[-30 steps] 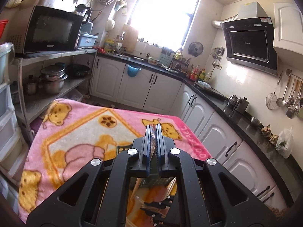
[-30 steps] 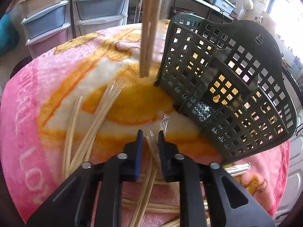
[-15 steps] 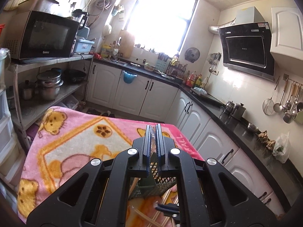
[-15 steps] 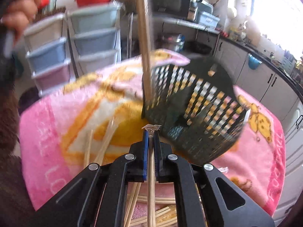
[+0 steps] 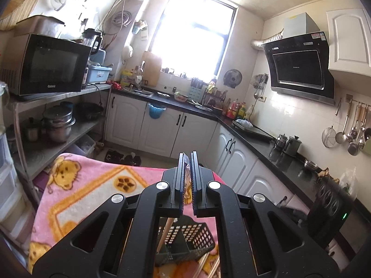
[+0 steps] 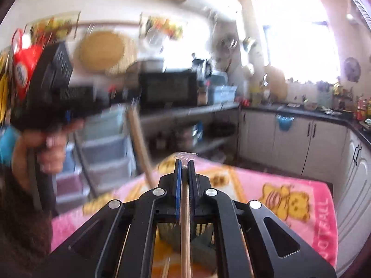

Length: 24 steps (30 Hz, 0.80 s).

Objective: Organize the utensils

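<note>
Left gripper (image 5: pixel 188 180): fingers clenched on wrapped chopsticks (image 5: pixel 166 234), which hang down under it, tips inside dark green slotted basket (image 5: pixel 185 243). Basket on pink cartoon blanket (image 5: pixel 88 185) covering surface, seen below gripper. More chopstick ends (image 5: pixel 208 264) loose on blanket just beside basket, lower edge of left wrist view.

Right gripper (image 6: pixel 184 178): fingers clenched on another wrapped pair (image 6: pixel 185 231), clear wrapper tip poking past fingertips, sticks running back under gripper. Basket partly visible under right gripper, over blanket.

Right wrist view blurred: person's hand (image 6: pixel 49 143) on left gripper's handle at far left, its chopsticks slanting down toward basket. Kitchen behind: microwave (image 5: pixel 46 64) on shelf, white cabinets, window.
</note>
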Motion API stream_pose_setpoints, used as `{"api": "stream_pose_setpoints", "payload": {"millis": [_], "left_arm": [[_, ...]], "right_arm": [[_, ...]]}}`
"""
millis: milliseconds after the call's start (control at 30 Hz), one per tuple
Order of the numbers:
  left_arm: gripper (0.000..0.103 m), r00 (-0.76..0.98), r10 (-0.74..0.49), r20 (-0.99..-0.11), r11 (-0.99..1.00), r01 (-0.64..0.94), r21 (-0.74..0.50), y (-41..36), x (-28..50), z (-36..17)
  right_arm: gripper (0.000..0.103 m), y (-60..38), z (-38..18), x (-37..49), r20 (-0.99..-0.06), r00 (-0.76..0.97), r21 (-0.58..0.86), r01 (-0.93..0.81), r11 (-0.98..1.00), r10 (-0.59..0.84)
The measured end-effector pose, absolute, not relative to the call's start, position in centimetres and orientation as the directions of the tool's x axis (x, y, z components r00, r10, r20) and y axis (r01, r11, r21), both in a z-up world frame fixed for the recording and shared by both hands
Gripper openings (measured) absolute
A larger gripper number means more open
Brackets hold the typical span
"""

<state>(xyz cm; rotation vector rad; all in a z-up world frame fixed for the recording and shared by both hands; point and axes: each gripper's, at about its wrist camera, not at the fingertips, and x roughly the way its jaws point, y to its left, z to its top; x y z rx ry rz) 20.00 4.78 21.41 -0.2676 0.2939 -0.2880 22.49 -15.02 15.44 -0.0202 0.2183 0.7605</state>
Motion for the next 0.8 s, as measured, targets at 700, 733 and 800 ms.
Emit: {"api": "stream_pose_setpoints", "payload": {"millis": [700,733,800], "left_arm": [[0.002,0.923,-0.284,-0.261,0.927,0.195,-0.320,5.3,23.6,17.2],[0.002,0.922,-0.284,-0.265,0.928,0.195,-0.319,5.2,23.7,16.9],[0.002,0.917,-0.286,-0.279,0.928,0.193,-0.318,5.0,23.9,16.2]], "right_arm": [[0.006,-15.0,15.0,29.3,0.084,0.846,0.116,-0.533,0.838,0.527],[0.006,-14.8,14.6,29.4,0.082,0.852,0.111,-0.524,0.845,0.517],[0.006,-14.7,13.4,29.6,0.074,0.860,0.105,-0.510,0.854,0.505]]}}
